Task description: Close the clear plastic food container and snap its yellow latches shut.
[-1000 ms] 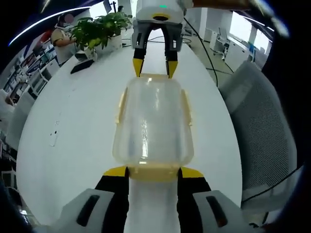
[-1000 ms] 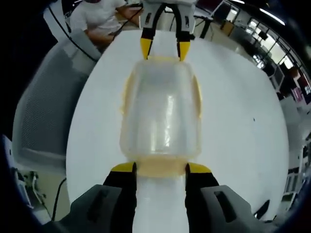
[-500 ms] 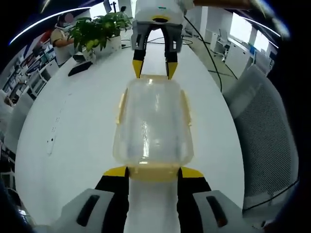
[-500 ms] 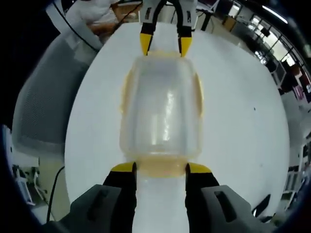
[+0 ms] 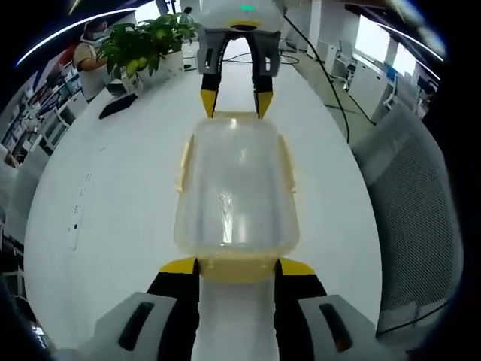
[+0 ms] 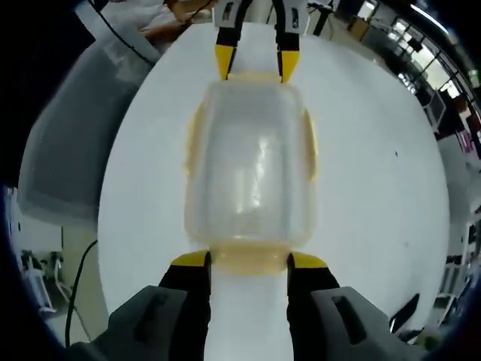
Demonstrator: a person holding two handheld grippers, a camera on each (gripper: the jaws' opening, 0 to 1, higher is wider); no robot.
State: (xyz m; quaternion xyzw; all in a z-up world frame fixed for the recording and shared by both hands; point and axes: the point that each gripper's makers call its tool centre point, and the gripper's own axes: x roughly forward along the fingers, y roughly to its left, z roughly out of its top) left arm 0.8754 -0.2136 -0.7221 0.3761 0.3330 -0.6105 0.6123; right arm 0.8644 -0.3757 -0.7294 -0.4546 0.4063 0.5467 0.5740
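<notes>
A clear plastic food container point(image 5: 234, 192) with its lid on stretches between my two grippers above the white table point(image 5: 113, 195). My left gripper point(image 5: 237, 265) is shut on the yellow end latch point(image 5: 237, 268) nearest it. The right gripper point(image 5: 229, 101) holds the far end. Yellow side latches point(image 5: 183, 162) run along both long edges. In the right gripper view the same container point(image 6: 250, 165) fills the middle. There my right gripper point(image 6: 248, 261) is shut on its near yellow end latch point(image 6: 248, 259), and the left gripper point(image 6: 255, 64) grips the opposite end.
A potted green plant point(image 5: 139, 45) and a dark flat object point(image 5: 120, 105) stand at the table's far left. A grey mesh chair point(image 5: 421, 195) is beside the table's right edge. In the right gripper view a person point(image 6: 150, 11) sits behind a grey chair point(image 6: 68, 128).
The room and table have slid a little in both views, so the hands have moved. The container stays held the same way between both grippers.
</notes>
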